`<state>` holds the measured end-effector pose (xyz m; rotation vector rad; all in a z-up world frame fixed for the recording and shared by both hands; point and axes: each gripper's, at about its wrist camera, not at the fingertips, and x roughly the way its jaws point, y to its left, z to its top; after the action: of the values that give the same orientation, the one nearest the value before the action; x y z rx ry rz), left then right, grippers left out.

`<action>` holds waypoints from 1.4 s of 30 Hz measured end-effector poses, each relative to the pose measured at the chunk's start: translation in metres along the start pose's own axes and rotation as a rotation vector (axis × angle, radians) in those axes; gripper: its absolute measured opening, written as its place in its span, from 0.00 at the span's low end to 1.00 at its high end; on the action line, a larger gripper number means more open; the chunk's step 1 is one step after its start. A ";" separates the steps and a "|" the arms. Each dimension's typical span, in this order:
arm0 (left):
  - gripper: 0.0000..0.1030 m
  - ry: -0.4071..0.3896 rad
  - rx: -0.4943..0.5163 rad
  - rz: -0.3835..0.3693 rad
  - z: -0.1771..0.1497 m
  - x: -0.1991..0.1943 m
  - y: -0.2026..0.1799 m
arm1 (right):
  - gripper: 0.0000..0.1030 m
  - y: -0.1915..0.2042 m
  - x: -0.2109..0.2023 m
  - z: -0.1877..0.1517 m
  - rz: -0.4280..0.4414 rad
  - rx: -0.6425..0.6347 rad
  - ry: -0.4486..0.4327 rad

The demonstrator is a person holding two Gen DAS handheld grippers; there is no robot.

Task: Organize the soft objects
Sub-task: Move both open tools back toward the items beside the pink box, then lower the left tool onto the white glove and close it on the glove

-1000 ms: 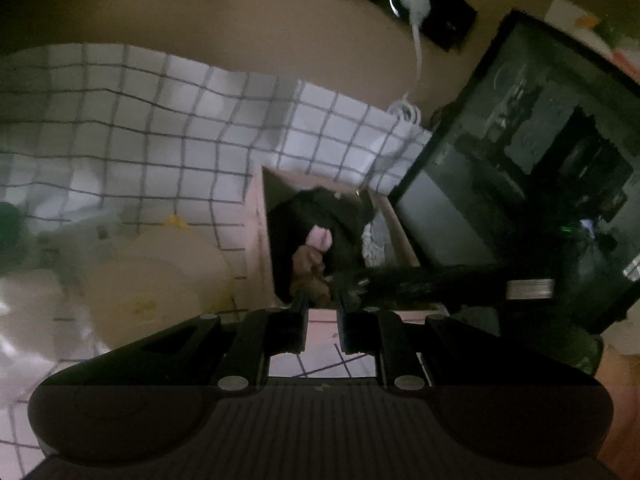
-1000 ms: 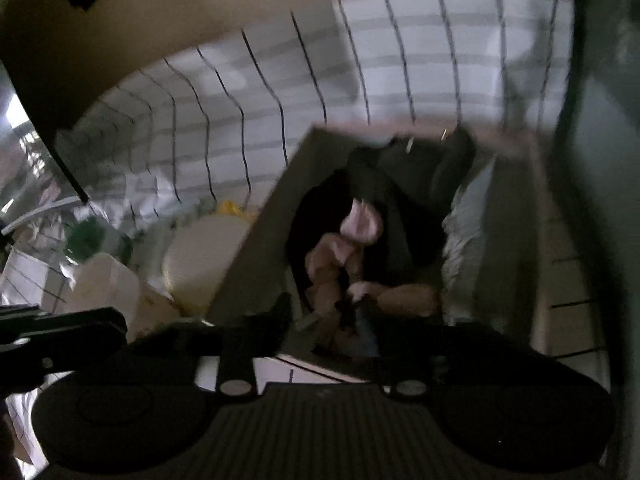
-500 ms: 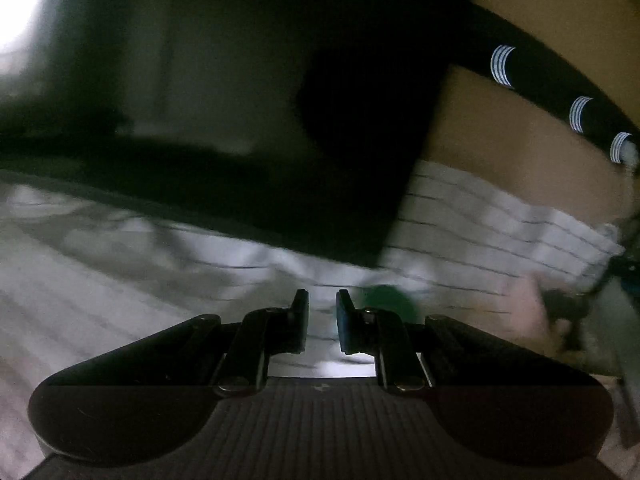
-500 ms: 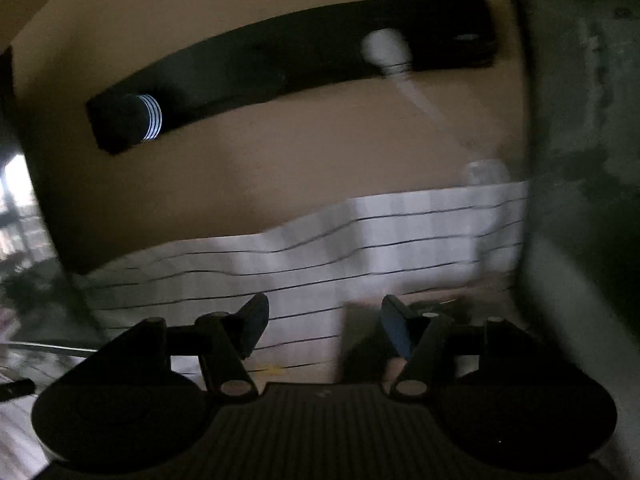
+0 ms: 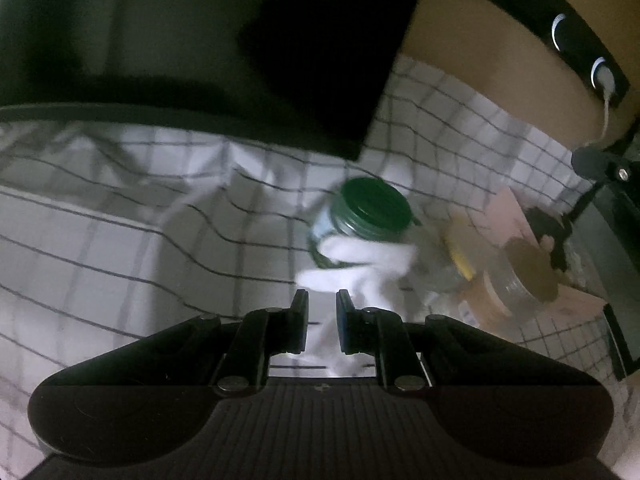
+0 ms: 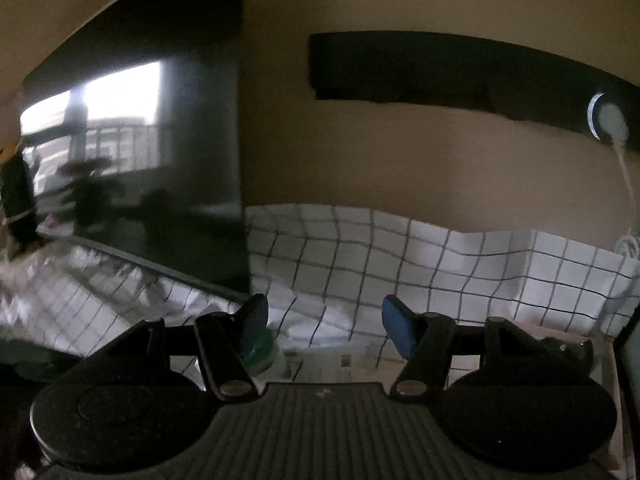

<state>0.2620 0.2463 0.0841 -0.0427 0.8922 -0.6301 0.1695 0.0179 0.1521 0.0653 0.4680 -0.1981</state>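
A checked cloth (image 5: 120,240) covers the worktop below a tan wall. The left gripper (image 5: 322,312), narrowly parted, seems to touch a blurred white soft cloth (image 5: 360,264) draped against a green-lidded jar (image 5: 372,208). The right gripper (image 6: 324,320) gapes wide, holding nothing.

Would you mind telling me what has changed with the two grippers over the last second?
Both grippers have swung away from the wooden box of soft items. The left gripper, jaws still nearly closed and empty, now points at a white cloth beside the green-lidded jar. The right gripper, then low over the box, has lifted toward the wall with jaws wide and empty. The checked tablecloth is unchanged.
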 end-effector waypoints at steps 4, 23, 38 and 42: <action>0.16 0.081 0.051 -0.007 -0.010 0.023 -0.019 | 0.62 0.002 -0.004 -0.015 0.040 -0.049 0.072; 0.52 0.319 0.253 -0.053 -0.026 0.082 -0.093 | 0.62 -0.095 -0.007 -0.044 -0.056 0.135 0.167; 0.48 0.058 -0.005 0.092 0.028 0.053 -0.043 | 0.62 -0.117 -0.002 -0.059 -0.022 0.240 0.230; 0.48 0.193 0.040 0.069 0.019 0.083 -0.040 | 0.62 -0.117 -0.005 -0.064 -0.015 0.254 0.251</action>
<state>0.2941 0.1655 0.0483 0.0862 1.0622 -0.5940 0.1133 -0.0893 0.0952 0.3379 0.6913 -0.2648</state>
